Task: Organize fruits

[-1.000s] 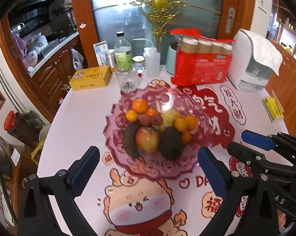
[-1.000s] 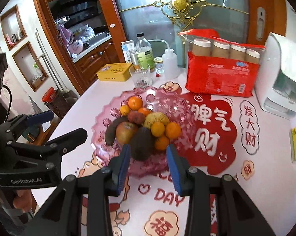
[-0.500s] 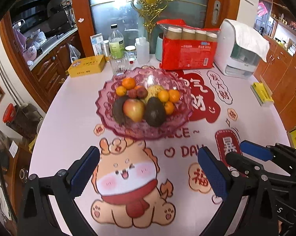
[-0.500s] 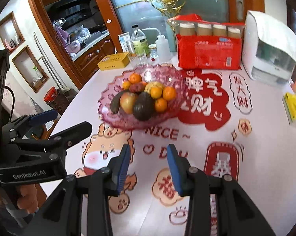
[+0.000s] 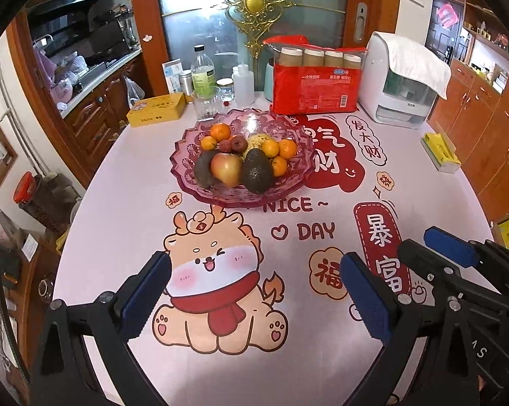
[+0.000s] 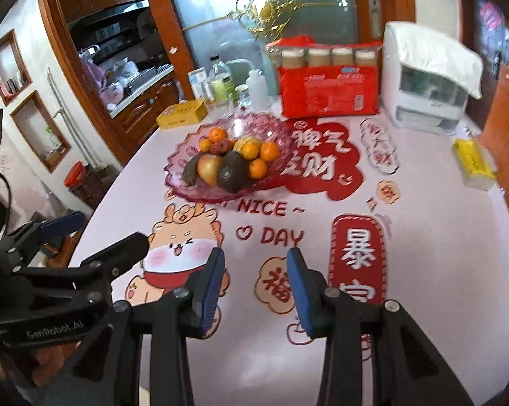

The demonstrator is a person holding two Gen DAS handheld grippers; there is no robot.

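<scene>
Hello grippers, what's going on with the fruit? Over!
Left gripper open, empty. Right gripper open, empty, both above the table. Fruit piled in the pink bowl, untouched. Nothing between grippers and bowl.

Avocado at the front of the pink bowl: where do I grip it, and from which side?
Probably from the near side, coming down over the rim of the pink bowl. The avocado lies with its wide end toward the camera; close across that bulge. The apple touches its left flank, so the left gripper, wide open, suits better.

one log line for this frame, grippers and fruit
left gripper open, empty | right gripper open, empty | fruit piled in pink glass bowl
</scene>
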